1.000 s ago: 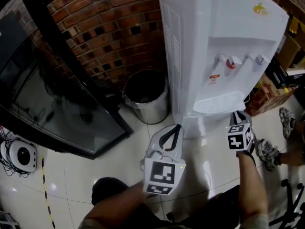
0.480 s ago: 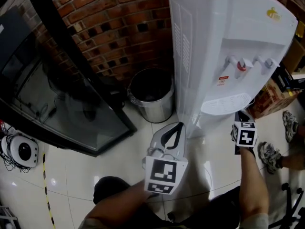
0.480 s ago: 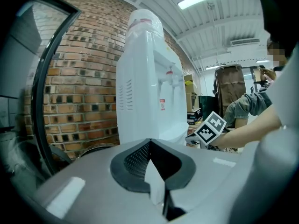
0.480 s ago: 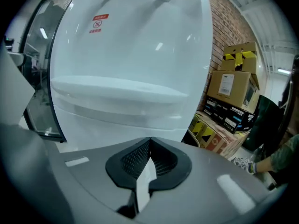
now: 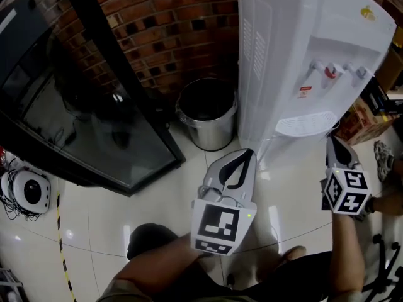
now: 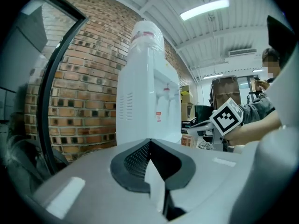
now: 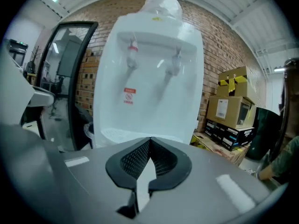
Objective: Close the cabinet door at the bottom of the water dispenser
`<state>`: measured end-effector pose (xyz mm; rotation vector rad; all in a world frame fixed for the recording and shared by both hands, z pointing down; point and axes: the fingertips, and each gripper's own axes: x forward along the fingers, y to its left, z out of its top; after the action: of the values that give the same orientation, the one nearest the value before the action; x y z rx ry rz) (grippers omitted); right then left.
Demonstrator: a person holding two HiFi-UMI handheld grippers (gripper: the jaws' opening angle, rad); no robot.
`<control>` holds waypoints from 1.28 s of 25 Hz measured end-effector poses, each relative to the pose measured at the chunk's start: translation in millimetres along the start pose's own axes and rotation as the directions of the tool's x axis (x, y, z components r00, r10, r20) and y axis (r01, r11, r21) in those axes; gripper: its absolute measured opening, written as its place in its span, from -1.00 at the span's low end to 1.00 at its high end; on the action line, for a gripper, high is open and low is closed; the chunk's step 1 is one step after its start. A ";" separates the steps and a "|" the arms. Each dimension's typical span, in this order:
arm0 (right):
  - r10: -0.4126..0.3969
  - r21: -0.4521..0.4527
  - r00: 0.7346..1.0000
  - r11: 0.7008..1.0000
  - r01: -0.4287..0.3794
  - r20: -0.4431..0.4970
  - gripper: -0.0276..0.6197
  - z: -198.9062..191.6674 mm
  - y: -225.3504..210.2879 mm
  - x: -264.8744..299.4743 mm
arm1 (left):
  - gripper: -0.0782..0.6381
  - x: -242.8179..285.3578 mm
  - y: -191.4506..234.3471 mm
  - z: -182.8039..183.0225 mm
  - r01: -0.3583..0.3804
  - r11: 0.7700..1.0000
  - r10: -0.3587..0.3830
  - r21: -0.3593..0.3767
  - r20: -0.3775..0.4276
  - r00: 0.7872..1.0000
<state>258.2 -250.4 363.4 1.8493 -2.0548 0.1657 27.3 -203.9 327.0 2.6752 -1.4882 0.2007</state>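
The white water dispenser (image 5: 296, 49) stands against the brick wall, with its taps (image 5: 327, 71) and drip tray (image 5: 302, 123) showing. Its bottom cabinet door is hidden under the tray in the head view and behind the gripper body in the right gripper view. My left gripper (image 5: 246, 151) hangs shut and empty over the floor, just left of the dispenser's base. My right gripper (image 5: 332, 139) is shut on nothing, a little in front of the drip tray, and faces the dispenser (image 7: 149, 73). The left gripper view shows the dispenser (image 6: 147, 87) from its side.
A steel bin (image 5: 208, 112) stands left of the dispenser. A black-framed glass door (image 5: 94, 106) leans at the left, with a white round device (image 5: 25, 200) on the floor. Cardboard boxes (image 7: 231, 104) are stacked to the right. A person's shoe (image 5: 381, 153) is at the right edge.
My right gripper has drawn back from the dispenser's lower front and risen, its cube now further right. The left gripper lifted slightly. The head view shifted, so the dispenser sits further right.
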 end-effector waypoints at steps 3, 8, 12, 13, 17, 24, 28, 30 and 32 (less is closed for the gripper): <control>0.019 0.000 0.997 1.000 -0.019 0.070 -0.87 24.5 18.6 -41.1 | -0.78 -13.9 -5.2 7.9 0.015 1.000 -0.015 0.006 0.025 1.000; 0.036 0.025 0.991 0.999 -0.040 0.127 -0.87 44.3 39.1 -104.7 | -0.78 -34.7 -13.1 12.3 0.009 1.000 -0.010 0.020 0.045 0.999; 0.047 0.059 0.983 0.997 -0.058 0.176 -0.87 46.4 53.9 -149.1 | -0.78 -51.0 -20.5 13.1 -0.018 0.996 0.013 0.082 0.068 0.998; 0.055 0.054 0.983 0.996 -0.066 0.178 -0.87 44.6 58.5 -157.0 | -0.78 -53.0 -22.2 11.5 -0.027 0.994 0.021 0.102 0.065 0.998; 0.122 0.014 0.976 0.992 -0.126 0.180 -0.87 43.5 79.7 -176.3 | -0.78 -62.3 -31.9 23.2 -0.004 0.997 0.002 0.074 0.019 1.000; 0.232 0.020 0.941 0.970 -0.244 0.245 -0.87 64.8 113.1 -196.9 | -0.78 -102.3 -39.3 58.8 -0.019 0.983 -0.006 0.182 0.135 0.991; 0.258 -0.006 0.940 0.965 -0.263 0.226 -0.87 58.9 127.0 -202.3 | -0.78 -116.5 -28.3 25.2 -0.007 0.985 -0.010 0.172 0.096 0.995; 0.264 0.006 0.942 0.963 -0.271 0.207 -0.87 52.6 129.2 -201.9 | -0.78 -119.1 -29.3 4.5 0.037 0.997 -0.039 0.061 0.033 0.999; 0.267 0.028 0.946 0.961 -0.277 0.184 -0.87 45.5 128.7 -200.6 | -0.78 -123.0 -36.1 7.6 0.059 0.996 -0.061 0.070 0.020 0.998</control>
<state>137.6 -60.7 272.0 1.6540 -2.4490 0.1320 -5.6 -82.5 301.0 2.7809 -1.4302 0.2231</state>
